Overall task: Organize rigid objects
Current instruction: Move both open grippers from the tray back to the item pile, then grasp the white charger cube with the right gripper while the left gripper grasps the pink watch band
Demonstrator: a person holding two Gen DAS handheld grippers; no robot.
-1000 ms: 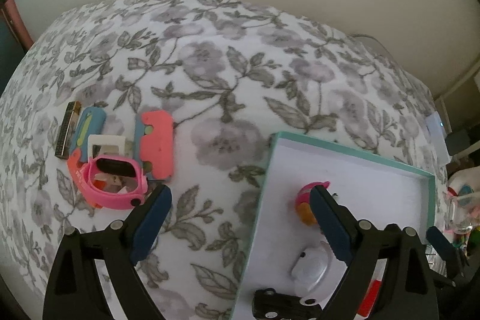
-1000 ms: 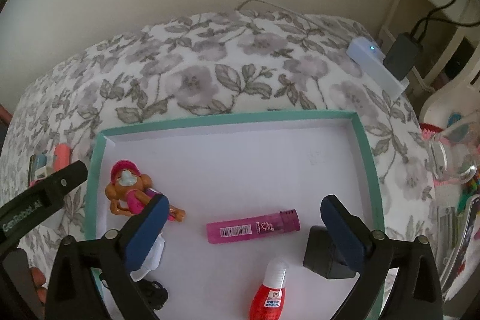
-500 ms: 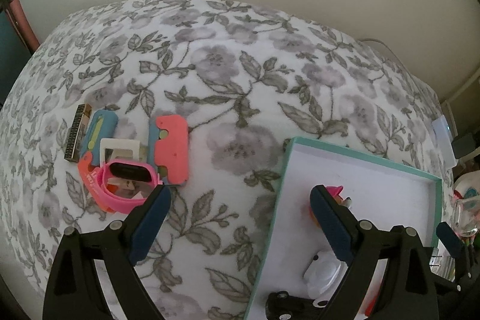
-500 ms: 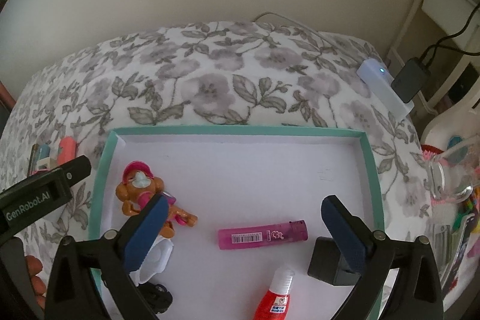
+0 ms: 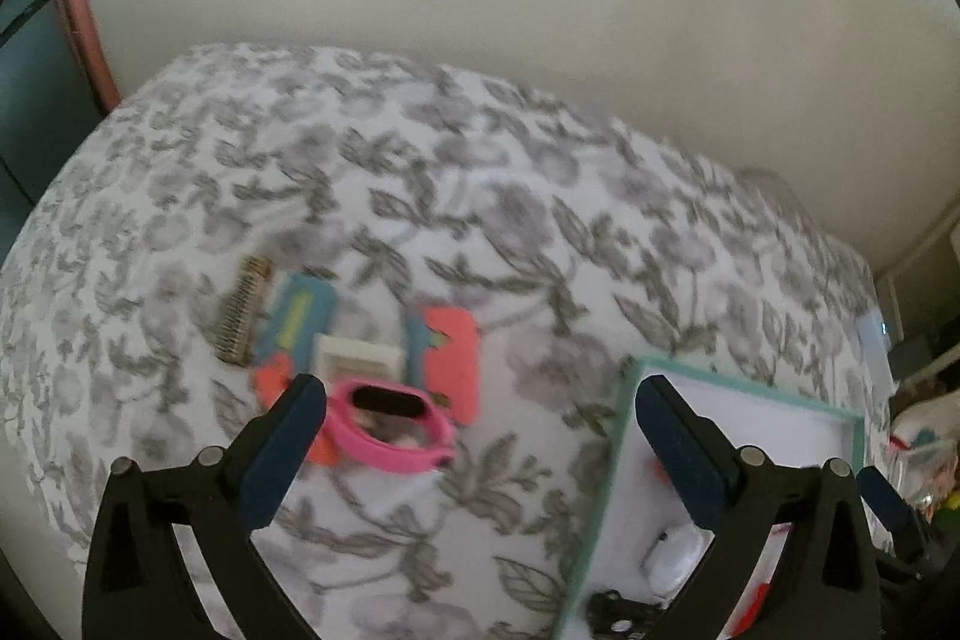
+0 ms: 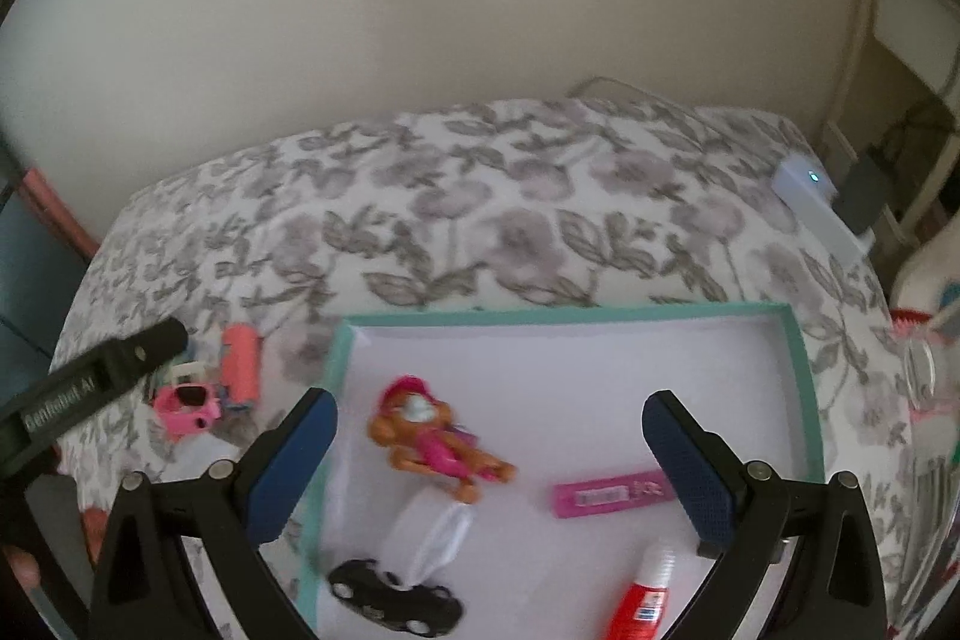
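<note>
On the floral bedspread (image 5: 480,232) lies a small pile: a pink watch (image 5: 390,427), a salmon card (image 5: 450,361), a white frame (image 5: 360,355), a blue case (image 5: 297,322) and a harmonica (image 5: 240,310). My left gripper (image 5: 480,436) hovers above the bed between the pile and the teal-rimmed tray (image 5: 606,490); its jaws are opening and grip nothing. The right gripper (image 6: 489,460) stands open over the tray (image 6: 564,315), holding nothing. In the tray lie a monkey figure (image 6: 432,436), a pink tube (image 6: 609,496), a red glue bottle (image 6: 645,595), a black toy car (image 6: 396,601) and a white object (image 6: 429,535).
A white device with a lit dot (image 6: 810,196) and a black adapter (image 6: 864,196) sit at the bed's far right edge. A clear glass (image 6: 924,370) stands right of the tray. The wall runs behind the bed. The left gripper's finger (image 6: 102,370) shows at the left.
Both grippers have risen and tipped up, so more wall shows. The pile has slid toward the middle of the left view. The left jaws stand a little wider.
</note>
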